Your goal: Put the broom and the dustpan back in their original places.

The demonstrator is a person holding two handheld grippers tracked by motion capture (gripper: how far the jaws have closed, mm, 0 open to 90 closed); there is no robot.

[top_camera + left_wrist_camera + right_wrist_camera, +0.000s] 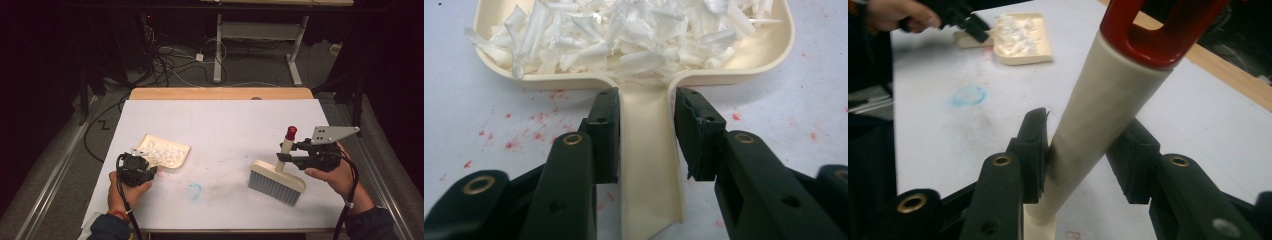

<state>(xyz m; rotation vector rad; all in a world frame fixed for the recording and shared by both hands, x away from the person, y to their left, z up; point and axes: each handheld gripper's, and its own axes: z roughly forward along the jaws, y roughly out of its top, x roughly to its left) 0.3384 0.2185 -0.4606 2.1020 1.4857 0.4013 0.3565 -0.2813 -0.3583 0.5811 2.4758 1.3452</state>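
- Dustpan (744, 60) handle (646, 165) runs toward 12 o'clock between the left gripper's (646, 135) parted jaws: one touches, the other stands just off.
- Right gripper (1080, 150) is clamped on the brush (277, 182) handle (1098, 110), at 3 o'clock, well apart from the pan.

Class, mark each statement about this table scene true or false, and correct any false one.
1. The cream plastic dustpan holds white shredded scraps. True.
2. The right hand-held gripper grips the cream brush handle with the red tip. True.
3. The grey-bristled brush head rests inside the dustpan. False: it rests on the white table, apart from the dustpan.
4. The left hand-held gripper is clamped on the scraps. False: its jaws straddle the dustpan's handle.
5. A blue smudge marks the table. True.
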